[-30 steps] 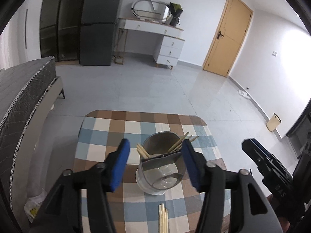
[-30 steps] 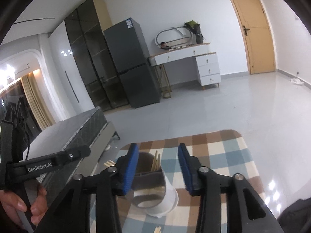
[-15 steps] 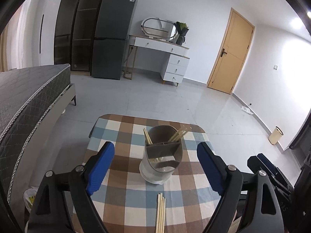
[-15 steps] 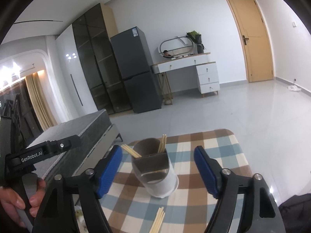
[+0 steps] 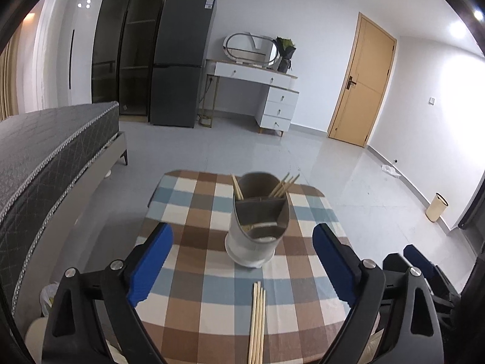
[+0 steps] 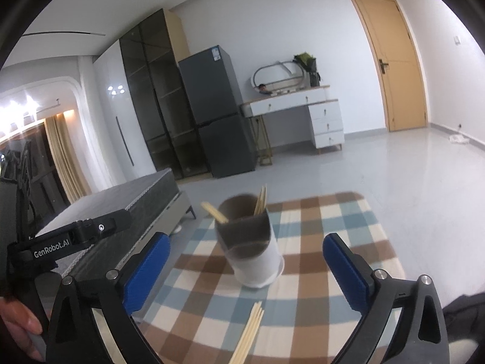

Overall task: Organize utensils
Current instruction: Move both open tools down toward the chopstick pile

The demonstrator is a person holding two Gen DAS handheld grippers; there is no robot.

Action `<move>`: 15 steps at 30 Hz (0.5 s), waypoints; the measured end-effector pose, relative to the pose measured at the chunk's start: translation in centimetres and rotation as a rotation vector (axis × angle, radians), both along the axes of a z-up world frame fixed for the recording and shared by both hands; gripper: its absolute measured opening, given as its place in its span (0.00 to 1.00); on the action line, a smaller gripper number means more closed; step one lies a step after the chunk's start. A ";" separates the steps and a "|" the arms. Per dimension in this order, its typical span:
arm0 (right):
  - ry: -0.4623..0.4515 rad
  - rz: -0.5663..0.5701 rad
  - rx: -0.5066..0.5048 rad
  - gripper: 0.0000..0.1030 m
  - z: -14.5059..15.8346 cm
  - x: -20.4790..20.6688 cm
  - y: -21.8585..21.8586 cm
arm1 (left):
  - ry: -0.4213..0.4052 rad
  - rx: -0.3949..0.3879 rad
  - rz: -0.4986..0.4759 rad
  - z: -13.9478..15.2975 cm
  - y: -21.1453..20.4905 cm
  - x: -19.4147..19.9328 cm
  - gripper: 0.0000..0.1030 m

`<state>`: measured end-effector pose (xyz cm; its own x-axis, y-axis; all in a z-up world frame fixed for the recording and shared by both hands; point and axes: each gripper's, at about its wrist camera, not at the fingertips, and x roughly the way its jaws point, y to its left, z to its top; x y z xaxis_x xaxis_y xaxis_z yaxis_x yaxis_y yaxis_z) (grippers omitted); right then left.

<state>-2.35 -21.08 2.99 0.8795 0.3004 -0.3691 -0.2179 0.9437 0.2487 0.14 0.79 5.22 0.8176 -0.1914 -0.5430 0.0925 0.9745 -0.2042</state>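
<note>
A grey utensil holder [image 5: 257, 221] with divided compartments stands on a checked tablecloth [image 5: 194, 279]; several chopsticks lean in its far compartments. A bundle of loose wooden chopsticks [image 5: 257, 318] lies on the cloth in front of it. My left gripper [image 5: 242, 261] hovers short of the holder, jaws still opening, nothing between them. In the right wrist view the holder [image 6: 248, 242] and the loose chopsticks [image 6: 247, 336] appear again. My right gripper [image 6: 245, 267] is likewise opening wide and holds nothing.
The small table has rounded far corners and drops to a grey tiled floor. A grey bed [image 5: 45, 157] runs along the left. A hand [image 6: 21, 318] holds the left gripper's handle at the left edge. A fridge, dresser and door stand far back.
Both grippers have spread from half-open to wide and drawn back from the holder, which now sits farther off. More of the loose chopsticks shows in front.
</note>
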 end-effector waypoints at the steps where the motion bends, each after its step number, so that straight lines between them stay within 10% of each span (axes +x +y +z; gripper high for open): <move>1: 0.005 -0.006 -0.001 0.99 -0.3 -0.1 0.0 | 0.001 0.003 0.002 -0.4 0.0 -0.6 0.88; 15: 0.161 -0.055 -0.026 1.00 -6.1 0.7 -0.9 | 0.097 0.051 0.024 -6.1 -0.1 0.2 0.88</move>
<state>-1.62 -21.95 -3.14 0.8231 0.2423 -0.5136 -0.1254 0.9596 0.2518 0.29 0.70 -0.83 0.7649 -0.1428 -0.6282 0.0516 0.9856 -0.1612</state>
